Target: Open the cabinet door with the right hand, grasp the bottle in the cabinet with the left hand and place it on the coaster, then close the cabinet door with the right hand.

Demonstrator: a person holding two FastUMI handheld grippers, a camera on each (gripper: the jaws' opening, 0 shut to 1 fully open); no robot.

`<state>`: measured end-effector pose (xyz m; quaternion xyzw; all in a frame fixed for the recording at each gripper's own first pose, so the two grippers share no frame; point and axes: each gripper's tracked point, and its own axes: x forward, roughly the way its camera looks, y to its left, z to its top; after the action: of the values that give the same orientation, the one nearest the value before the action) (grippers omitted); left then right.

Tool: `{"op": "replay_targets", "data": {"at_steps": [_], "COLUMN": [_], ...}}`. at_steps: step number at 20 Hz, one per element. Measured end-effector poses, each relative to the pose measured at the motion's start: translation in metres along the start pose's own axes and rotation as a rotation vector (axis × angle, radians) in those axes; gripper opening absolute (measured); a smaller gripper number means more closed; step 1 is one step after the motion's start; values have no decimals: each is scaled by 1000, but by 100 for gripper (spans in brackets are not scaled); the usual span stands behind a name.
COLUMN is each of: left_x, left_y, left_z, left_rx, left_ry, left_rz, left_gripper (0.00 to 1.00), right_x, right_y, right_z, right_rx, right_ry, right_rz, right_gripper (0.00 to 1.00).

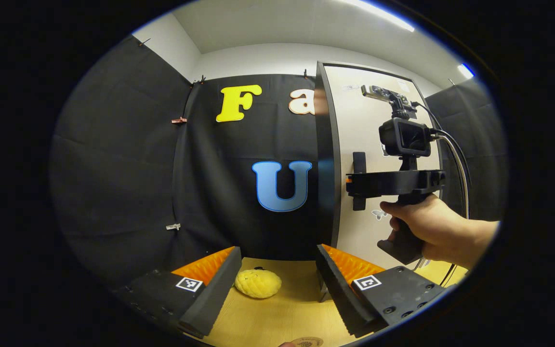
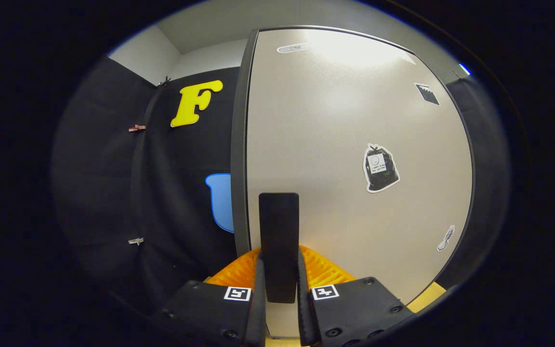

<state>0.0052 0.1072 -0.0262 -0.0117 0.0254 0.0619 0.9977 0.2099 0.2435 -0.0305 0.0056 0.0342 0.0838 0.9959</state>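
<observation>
Your right gripper (image 2: 280,289) clamps its 2 fingers on the black vertical handle (image 2: 279,241) of the pale grey cabinet door (image 2: 354,135). Your left gripper (image 1: 277,284) hangs wide apart above the light wooden bench (image 1: 277,318), with nothing between its fingers. A yellow knobbly sponge-like object (image 1: 258,283) lies between those fingers' tips.
</observation>
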Motion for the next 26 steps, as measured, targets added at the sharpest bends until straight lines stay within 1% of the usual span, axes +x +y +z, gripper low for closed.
{"op": "replay_targets", "data": {"at_steps": [1,2,3,4,8,13,18,22,26], "left_x": [0,-1,-2,-2,-12,-25,-42,-54,-64], "left_y": [1,1,2,2,3,-1,-9,-22,-38], "left_z": [0,1,1,2,5,12,16,18,23], "left_rx": [2,3,2,0,-5,9,-1,10,-1], "left_ry": [-1,-3,-5,-6,-10,-23,-31,-33,-41], "left_rz": [3,5,8,11,28,37,49,40,23], "left_gripper": [98,98,98,98,98,98,98,98,97], "right_x": [-1,-2,-3,-6,-26,-56,-101,-134,-164], "right_y": [0,1,1,1,7,10,-5,-18,-38], "right_z": [-1,-1,-2,0,5,11,11,15,18], "right_rx": [-5,6,0,-14,13,9,6,-1,6], "right_ry": [4,6,8,5,16,17,23,27,24], "right_rz": [10,17,25,37,98,158,191,212,233], "right_gripper": [31,17,21,21,21,21,21,21,21]}}
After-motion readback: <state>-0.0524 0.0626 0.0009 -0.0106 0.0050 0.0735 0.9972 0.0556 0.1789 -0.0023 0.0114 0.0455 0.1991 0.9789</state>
